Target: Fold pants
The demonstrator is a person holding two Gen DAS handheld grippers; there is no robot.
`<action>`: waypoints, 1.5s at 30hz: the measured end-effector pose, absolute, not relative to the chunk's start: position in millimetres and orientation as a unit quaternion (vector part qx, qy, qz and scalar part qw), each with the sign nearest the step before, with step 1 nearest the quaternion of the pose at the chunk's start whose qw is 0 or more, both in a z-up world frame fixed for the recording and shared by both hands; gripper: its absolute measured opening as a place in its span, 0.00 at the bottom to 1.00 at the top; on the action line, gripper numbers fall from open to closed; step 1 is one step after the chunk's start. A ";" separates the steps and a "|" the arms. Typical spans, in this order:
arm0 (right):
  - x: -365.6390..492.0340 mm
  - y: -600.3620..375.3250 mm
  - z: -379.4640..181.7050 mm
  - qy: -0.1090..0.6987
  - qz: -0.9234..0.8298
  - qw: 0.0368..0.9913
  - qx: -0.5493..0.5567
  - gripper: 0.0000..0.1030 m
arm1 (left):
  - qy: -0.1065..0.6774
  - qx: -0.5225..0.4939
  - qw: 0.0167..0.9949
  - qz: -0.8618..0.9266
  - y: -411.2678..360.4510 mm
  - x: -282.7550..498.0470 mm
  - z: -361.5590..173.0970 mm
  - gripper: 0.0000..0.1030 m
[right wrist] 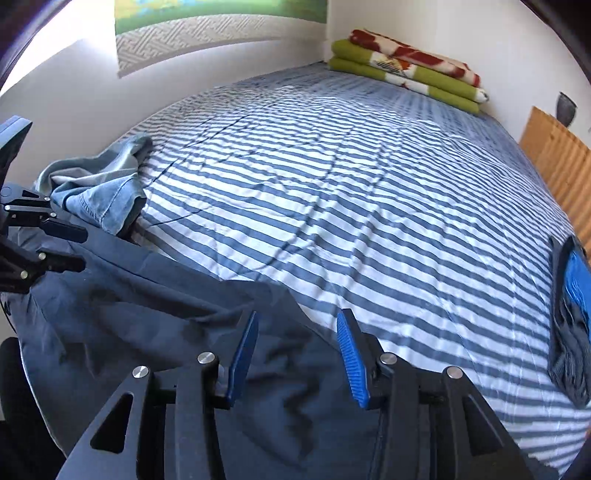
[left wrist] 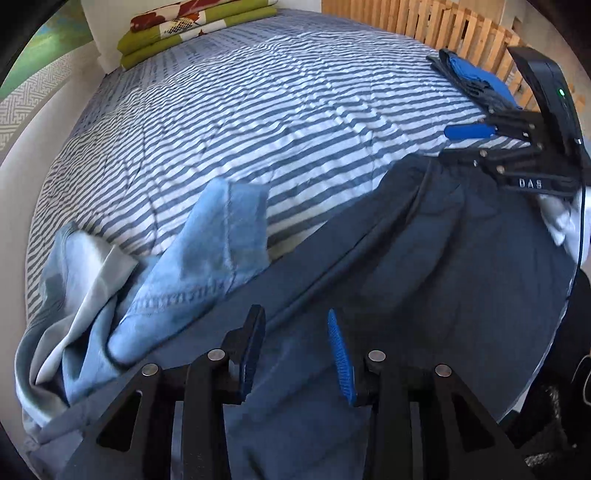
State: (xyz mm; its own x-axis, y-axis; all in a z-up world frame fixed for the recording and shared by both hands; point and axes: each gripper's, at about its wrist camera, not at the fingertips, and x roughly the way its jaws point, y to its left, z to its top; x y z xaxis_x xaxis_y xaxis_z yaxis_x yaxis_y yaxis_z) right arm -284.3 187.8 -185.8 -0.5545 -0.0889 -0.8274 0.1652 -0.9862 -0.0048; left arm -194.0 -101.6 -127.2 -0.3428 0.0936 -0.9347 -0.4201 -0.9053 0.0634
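Dark navy pants [left wrist: 443, 258] lie spread along the near edge of the striped bed and also show in the right wrist view [right wrist: 166, 325]. My left gripper [left wrist: 295, 354] hovers just over the cloth, jaws open, nothing pinched between the blue pads [left wrist: 341, 358]. My right gripper [right wrist: 297, 354] is also open above the pants, with its right pad over the bed cover. In the left wrist view the right gripper [left wrist: 456, 144] sits at the pants' far corner. The left gripper [right wrist: 79, 245] appears at the left edge of the right wrist view, by the pants' other end.
A crumpled pair of light blue jeans [left wrist: 184, 258] [right wrist: 96, 192] lies beside the navy pants. A folded dark and blue stack [left wrist: 476, 81] [right wrist: 572, 314] rests near the wooden slats [left wrist: 424, 26]. Folded green blankets [right wrist: 406, 70] sit at the far end of the striped cover [right wrist: 332, 184].
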 end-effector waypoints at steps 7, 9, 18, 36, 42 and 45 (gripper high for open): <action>-329.5 175.5 -210.6 0.070 -0.847 0.101 0.516 0.45 | 0.145 -0.557 0.144 0.805 -138.2 -186.0 -128.6 0.45; -330.2 179.3 -215.2 0.060 -0.845 0.098 0.523 0.42 | 0.149 -0.560 0.149 0.802 -138.5 -186.6 -130.8 0.40; -331.5 222.4 -201.6 -0.049 -0.858 0.068 0.508 0.02 | 0.142 -0.528 0.112 0.830 -153.8 -187.3 -122.4 0.09; -257.6 141.1 -175.7 0.016 -0.856 0.138 0.499 0.27 | -0.079 -0.449 -0.120 0.882 -395.3 -49.0 -16.0 0.45; -241.7 52.9 -184.3 0.074 -0.836 0.188 0.510 0.27 | -0.249 -0.437 -0.134 0.854 -486.2 27.5 -65.8 0.53; -238.3 9.5 -168.1 0.104 -0.837 0.210 0.495 0.27 | -0.320 -0.421 -0.099 0.843 -505.8 40.2 -93.5 0.66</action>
State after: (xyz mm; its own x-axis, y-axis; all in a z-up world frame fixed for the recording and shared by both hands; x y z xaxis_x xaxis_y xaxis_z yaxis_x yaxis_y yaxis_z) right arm -238.3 9.5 -168.1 -0.4214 -0.2486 -0.8721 0.4553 -0.8897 0.0336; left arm 40.2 -505.8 -93.5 -0.6256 0.1034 -0.7733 0.4356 -0.7759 -0.4562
